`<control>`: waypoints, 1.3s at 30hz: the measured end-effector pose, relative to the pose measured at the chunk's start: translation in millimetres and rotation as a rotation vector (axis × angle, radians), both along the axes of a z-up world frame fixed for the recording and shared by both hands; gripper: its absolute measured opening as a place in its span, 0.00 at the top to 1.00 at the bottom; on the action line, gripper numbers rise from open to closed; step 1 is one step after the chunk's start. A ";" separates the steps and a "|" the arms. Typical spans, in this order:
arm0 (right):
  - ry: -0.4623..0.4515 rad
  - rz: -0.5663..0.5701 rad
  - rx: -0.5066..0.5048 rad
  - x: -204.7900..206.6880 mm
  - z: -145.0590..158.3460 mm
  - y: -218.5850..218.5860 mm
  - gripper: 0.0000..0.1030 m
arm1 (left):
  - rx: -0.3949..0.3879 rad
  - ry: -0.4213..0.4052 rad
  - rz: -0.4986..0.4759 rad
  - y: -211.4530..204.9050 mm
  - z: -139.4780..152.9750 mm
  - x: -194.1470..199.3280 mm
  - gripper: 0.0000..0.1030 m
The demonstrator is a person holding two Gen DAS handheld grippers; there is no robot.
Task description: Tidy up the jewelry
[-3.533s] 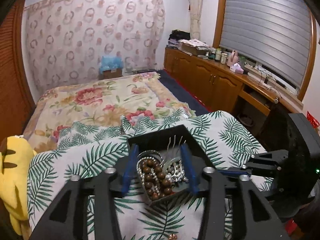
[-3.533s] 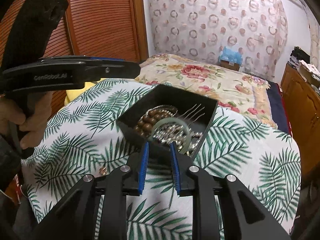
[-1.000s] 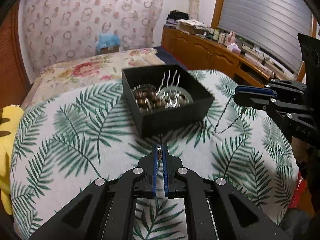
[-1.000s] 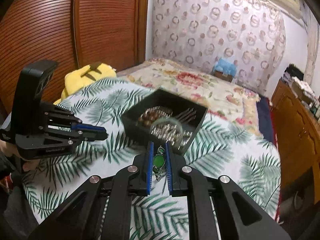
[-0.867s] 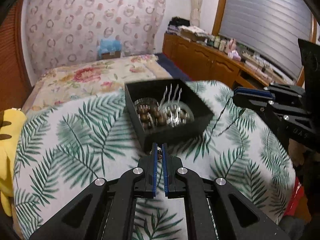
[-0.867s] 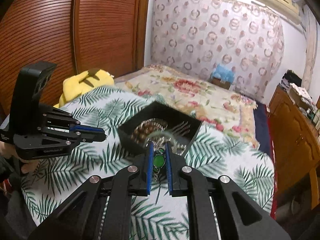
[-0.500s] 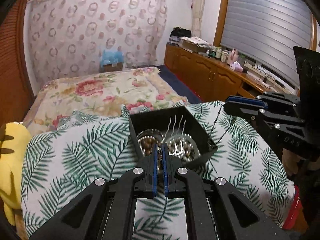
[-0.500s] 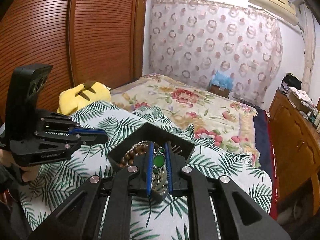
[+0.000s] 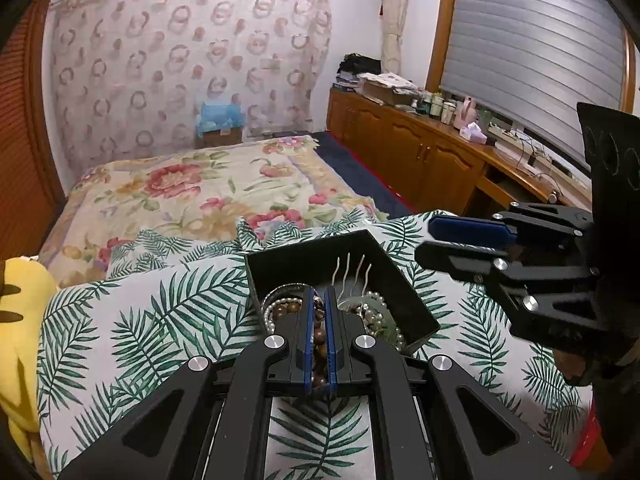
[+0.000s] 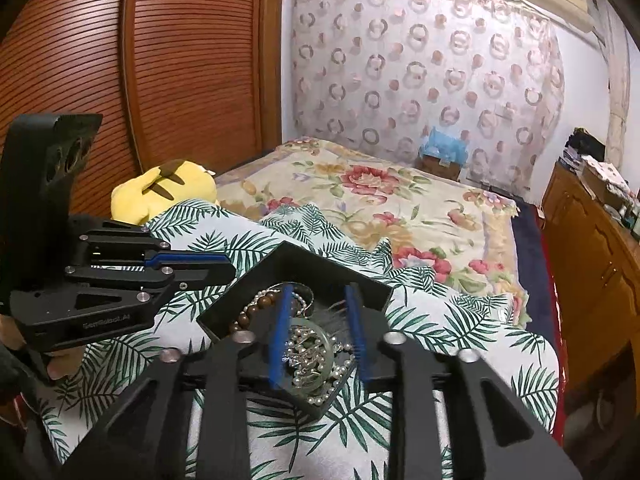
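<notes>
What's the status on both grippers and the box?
Right gripper open above box. Left gripper jaws nearly shut over it, contents unclear. Jewelry piled inside. Nothing blocking.

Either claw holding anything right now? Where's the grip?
Right claw open over the black box, holding nothing. Left claw nearly shut above it; whether it pinches anything cannot be told.

Each wrist view looks forward and down along its own fingers, close over the black box (image 9: 404, 284) on the palm-print cloth (image 9: 132, 320). Both share the box (image 10: 304, 264), bed (image 10: 400, 200) and far curtain (image 10: 420, 80), and each catches the other gripper at its edge.
</notes>
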State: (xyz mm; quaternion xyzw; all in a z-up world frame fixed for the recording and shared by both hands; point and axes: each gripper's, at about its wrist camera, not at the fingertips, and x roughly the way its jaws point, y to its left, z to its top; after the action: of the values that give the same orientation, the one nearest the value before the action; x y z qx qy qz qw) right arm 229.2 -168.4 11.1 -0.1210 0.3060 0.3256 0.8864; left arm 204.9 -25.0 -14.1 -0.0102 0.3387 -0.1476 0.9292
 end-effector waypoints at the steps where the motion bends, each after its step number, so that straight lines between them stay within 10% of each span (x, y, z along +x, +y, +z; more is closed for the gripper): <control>1: 0.001 -0.003 0.002 -0.6 -0.3 -1.1 0.67 | 0.004 0.000 0.003 -0.9 -0.2 0.6 0.96; 11: 0.034 -0.077 0.044 -22.1 -9.9 -25.2 0.57 | 0.001 0.004 0.052 -1.5 -2.7 -28.8 0.68; 21: 0.004 -0.175 0.079 -62.9 -10.0 -43.6 0.36 | 0.039 -0.046 0.121 -0.3 5.8 -72.7 0.12; 31: -0.071 -0.256 0.129 -109.9 1.2 -56.1 0.03 | 0.093 -0.098 0.216 3.0 9.7 -118.1 0.08; 39: -0.106 -0.315 0.145 -129.4 1.4 -63.8 0.03 | 0.096 -0.123 0.246 6.3 14.1 -143.3 0.08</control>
State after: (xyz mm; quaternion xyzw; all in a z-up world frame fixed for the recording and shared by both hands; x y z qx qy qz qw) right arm 99.8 -232.2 12.4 -0.0241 0.2496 0.1969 0.9478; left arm 61.6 -18.8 0.0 0.0019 0.2842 -0.0165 0.9586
